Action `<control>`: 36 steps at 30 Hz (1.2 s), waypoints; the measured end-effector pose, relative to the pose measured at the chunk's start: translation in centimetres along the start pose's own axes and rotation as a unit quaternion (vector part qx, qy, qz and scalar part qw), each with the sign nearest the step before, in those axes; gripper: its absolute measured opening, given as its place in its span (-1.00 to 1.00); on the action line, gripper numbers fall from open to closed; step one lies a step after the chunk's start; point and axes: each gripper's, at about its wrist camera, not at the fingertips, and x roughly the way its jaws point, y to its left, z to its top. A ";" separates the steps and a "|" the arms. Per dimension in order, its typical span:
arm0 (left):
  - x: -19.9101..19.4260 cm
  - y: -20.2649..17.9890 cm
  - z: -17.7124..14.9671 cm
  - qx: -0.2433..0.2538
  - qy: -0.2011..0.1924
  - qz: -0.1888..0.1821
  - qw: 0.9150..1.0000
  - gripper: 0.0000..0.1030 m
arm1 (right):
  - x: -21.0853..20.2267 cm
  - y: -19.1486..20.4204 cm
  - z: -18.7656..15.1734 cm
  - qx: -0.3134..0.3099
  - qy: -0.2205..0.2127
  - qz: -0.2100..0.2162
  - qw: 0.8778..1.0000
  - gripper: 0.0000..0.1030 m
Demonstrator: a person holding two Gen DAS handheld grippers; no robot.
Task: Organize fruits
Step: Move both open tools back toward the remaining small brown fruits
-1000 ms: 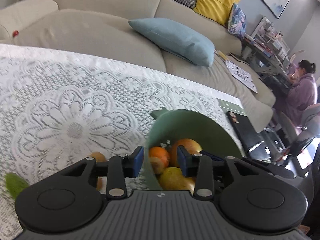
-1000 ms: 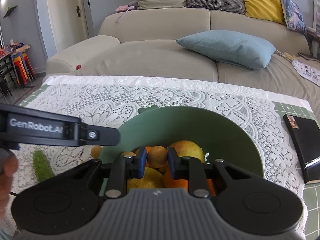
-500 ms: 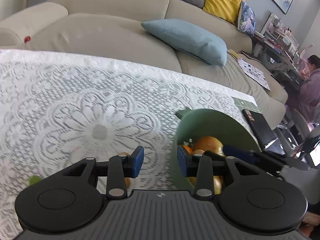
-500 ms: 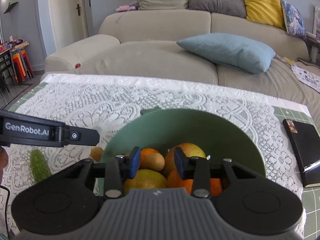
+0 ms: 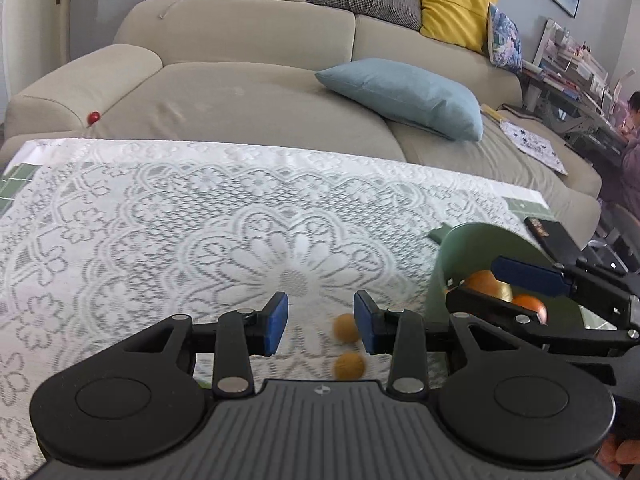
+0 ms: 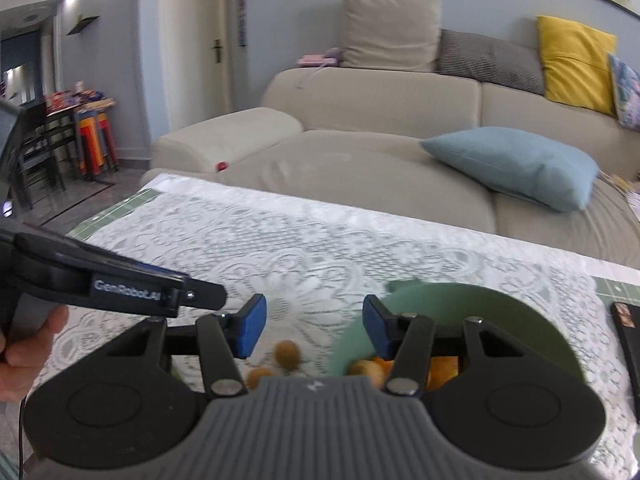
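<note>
A green bowl (image 6: 500, 312) holds oranges (image 6: 442, 364) and a small brown fruit (image 6: 366, 368) on the lace tablecloth. My right gripper (image 6: 313, 328) hangs above the bowl's left rim, its jaws opening with nothing between them. Two more small brown fruits (image 5: 346, 328) (image 5: 349, 365) lie on the cloth left of the bowl (image 5: 452, 248). My left gripper (image 5: 320, 322) is open just above them, one fruit beside its right pad and untouched. The right gripper (image 5: 474, 282) reaches over the bowl in the left wrist view. One left finger (image 6: 132, 284) crosses the right wrist view.
A black notebook (image 5: 554, 234) lies at the table's right edge beyond the bowl. A beige sofa (image 5: 248, 92) with a blue cushion (image 5: 404, 94) runs behind the table. A person sits at a desk (image 5: 632, 148) far right. A hand (image 6: 28, 344) holds the left gripper.
The right gripper has opened and let go of the small brown fruit, which now lies in the bowl. Both grippers have shifted left, the left one from the bowl to the loose fruits.
</note>
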 end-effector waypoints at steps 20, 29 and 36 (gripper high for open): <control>0.6 3.6 -2.4 0.040 0.020 0.046 0.998 -0.15 | 6.1 6.8 -2.6 -0.118 0.115 0.016 0.986 -0.38; 0.8 4.1 -2.4 0.035 0.003 0.037 0.999 -0.15 | 7.2 6.7 -3.5 -0.141 0.134 -0.007 0.981 -0.38; 1.2 4.0 -2.7 0.039 0.007 0.030 0.999 -0.15 | 8.2 6.4 -3.7 -0.131 0.154 -0.003 0.979 -0.45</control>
